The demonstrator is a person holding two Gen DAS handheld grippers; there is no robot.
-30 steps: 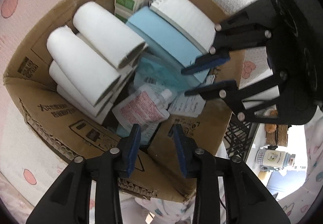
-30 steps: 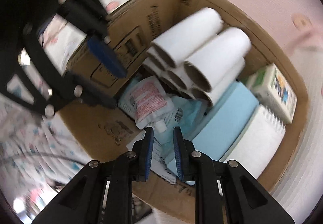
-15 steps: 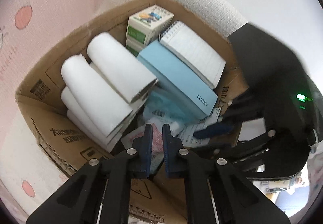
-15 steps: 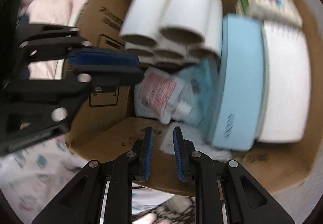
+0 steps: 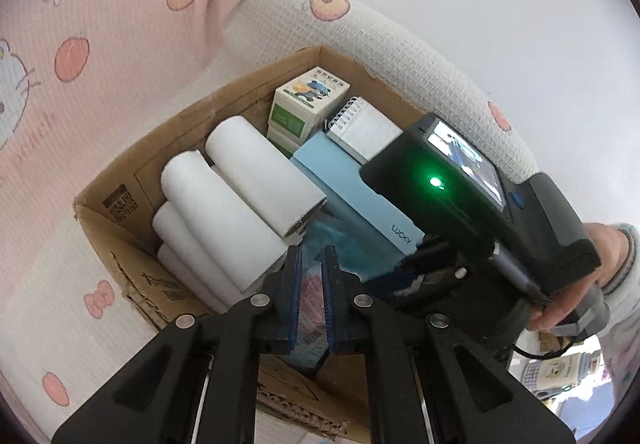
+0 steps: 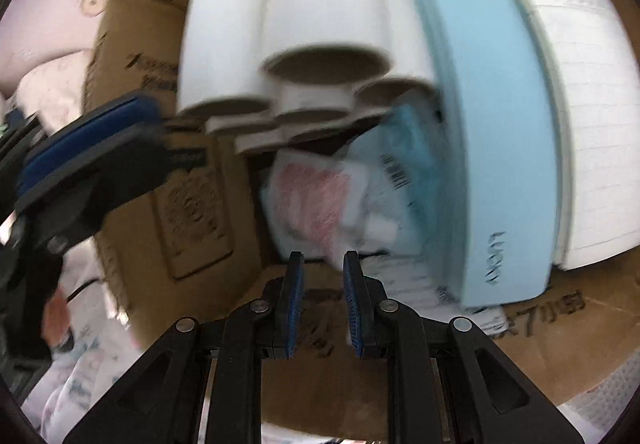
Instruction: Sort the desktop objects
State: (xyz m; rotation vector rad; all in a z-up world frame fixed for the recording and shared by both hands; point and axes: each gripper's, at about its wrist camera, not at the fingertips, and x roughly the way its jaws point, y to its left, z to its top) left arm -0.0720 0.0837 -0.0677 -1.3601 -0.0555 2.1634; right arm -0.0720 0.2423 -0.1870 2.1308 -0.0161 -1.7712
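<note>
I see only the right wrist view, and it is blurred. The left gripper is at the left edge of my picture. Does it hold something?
Observer: Yes. The left gripper has just been closing, and a thin pink-printed packet sits between its pads.
Operator: Is the unit in my other hand switched on?
Observer: A green light glows on the body of the right gripper.
Operator: What lies beside the blue box?
Observer: A spiral notepad; its wire binding shows at the far end.

Matt corrugated cardboard box (image 5: 132, 180), seemingly glossy plastic sachet (image 6: 316, 200).
</note>
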